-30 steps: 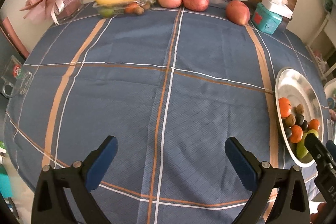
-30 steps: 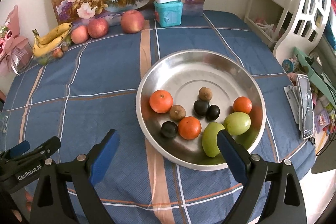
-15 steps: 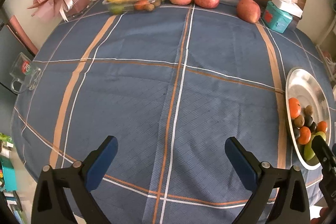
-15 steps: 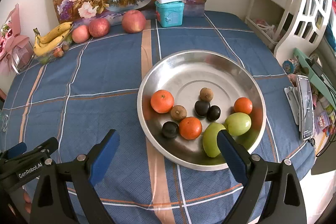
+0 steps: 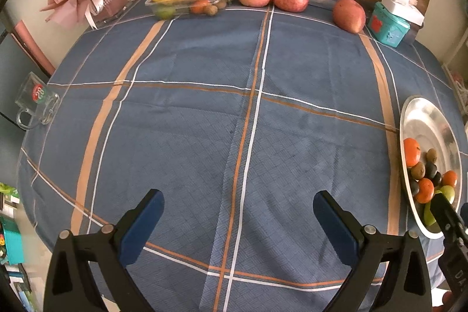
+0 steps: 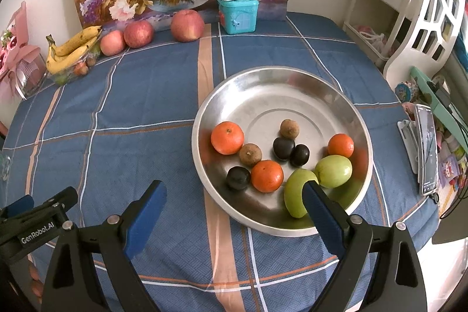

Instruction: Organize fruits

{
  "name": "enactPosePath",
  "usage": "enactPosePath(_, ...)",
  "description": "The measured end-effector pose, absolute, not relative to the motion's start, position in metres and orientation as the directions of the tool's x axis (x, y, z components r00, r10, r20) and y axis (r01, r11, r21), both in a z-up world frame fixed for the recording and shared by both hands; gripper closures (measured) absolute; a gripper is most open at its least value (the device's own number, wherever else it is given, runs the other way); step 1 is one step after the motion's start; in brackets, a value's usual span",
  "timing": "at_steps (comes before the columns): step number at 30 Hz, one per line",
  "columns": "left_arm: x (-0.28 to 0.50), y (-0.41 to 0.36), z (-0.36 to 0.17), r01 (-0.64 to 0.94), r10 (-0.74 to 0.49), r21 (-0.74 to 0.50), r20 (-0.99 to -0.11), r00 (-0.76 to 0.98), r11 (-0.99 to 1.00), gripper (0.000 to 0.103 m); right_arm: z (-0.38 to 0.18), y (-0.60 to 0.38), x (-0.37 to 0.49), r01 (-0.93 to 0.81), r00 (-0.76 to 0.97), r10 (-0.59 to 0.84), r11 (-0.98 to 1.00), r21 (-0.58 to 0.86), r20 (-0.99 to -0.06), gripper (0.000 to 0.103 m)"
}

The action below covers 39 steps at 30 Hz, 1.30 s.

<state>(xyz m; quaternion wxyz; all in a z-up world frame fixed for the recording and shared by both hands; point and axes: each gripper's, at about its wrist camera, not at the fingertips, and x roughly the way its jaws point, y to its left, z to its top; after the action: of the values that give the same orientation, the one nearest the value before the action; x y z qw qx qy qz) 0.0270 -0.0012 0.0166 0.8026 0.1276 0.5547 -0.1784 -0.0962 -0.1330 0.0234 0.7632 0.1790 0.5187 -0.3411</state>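
Right wrist: tool finger (image 6: 321, 212) overlaps green fruit (image 6: 295, 195).

blue plaid tablecloth (image 6: 140, 95), silver plate (image 6: 292, 95)

The left tool (image 5: 237, 212) and the right tool (image 6: 234, 201) are alike: two matte black angular plastic arms, each with silver round screws and a flat blue pad. White "GenRobot.AI" lettering marks the left tool's black side.
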Motion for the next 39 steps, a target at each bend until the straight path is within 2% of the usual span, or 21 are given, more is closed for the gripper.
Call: enactPosePath(39, 0.0278, 0.0002, 0.0089, 0.412, -0.136, -0.011, -0.952, 0.275, 0.911, 0.000, 0.0139, -0.1357, -0.0958, 0.705, 0.190, -0.325, 0.702, -0.101, -0.926, 0.009)
